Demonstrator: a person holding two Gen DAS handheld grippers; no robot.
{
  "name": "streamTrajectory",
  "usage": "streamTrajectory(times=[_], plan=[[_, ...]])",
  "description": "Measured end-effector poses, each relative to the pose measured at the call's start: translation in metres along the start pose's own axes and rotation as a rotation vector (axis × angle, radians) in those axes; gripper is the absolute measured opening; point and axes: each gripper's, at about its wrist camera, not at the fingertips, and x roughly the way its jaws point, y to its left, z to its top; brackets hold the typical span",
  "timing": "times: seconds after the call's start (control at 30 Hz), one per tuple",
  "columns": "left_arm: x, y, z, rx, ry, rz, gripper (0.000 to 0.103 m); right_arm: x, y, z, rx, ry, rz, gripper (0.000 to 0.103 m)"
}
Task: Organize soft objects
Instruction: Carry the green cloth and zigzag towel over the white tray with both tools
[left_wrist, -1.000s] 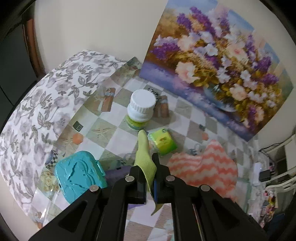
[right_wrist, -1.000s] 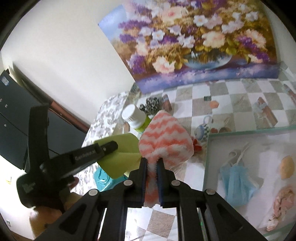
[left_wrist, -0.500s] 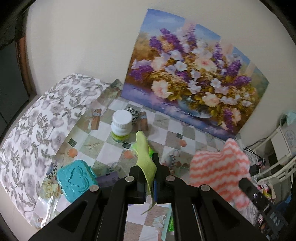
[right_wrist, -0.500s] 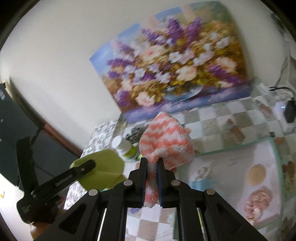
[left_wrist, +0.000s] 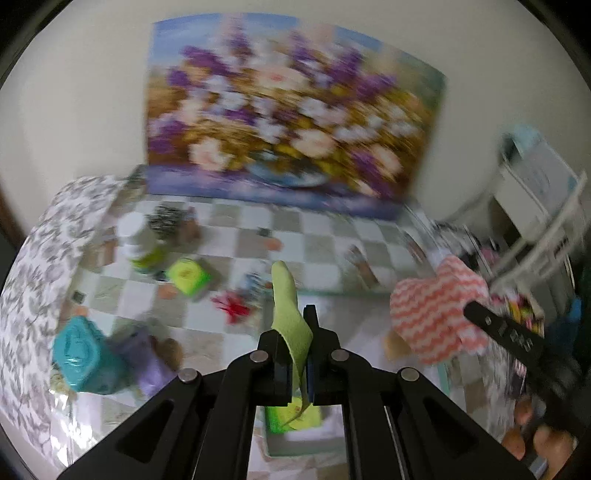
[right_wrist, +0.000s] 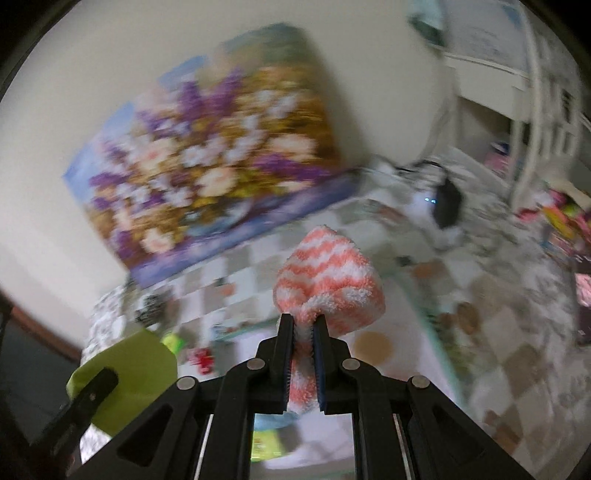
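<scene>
Both grippers have swung rightward across the checkered table, the white-capped bottle (left_wrist: 135, 236) sliding to left of frame. Left gripper (left_wrist: 300, 354) stays clamped on the thin lime-green cloth (left_wrist: 290, 314); right gripper (right_wrist: 303, 354) pinches the fluffy coral-and-white zigzag cloth (right_wrist: 328, 280), carried at right of frame over the pale tray (right_wrist: 436, 343).

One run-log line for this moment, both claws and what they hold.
left claw: shut on green cloth | right claw: shut on striped cloth | both cloths off checkered table | view: blurred
</scene>
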Motion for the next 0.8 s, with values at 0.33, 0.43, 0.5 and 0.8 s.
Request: streamTrajectory(times=[0.33,0.43,0.5,0.8], plan=[[0.029,-0.047,-0.023,0.091,0.083,-0.077,0.005,0.011,-0.057,-0.001,0.100,0.052,-0.084,0.011],[0.041,-0.051,-0.027,0.101,0.112,-0.083,0.005,0.018,-0.057,-0.005,0.093,0.078,-0.099,0.012],[0.049,-0.052,-0.030,0.102,0.133,-0.079,0.005,0.025,-0.054,-0.007,0.081,0.099,-0.104,0.012],[0.090,-0.045,-0.044,0.101,0.233,-0.006,0.005,0.059,-0.031,-0.023,-0.004,0.203,-0.118,0.014]])
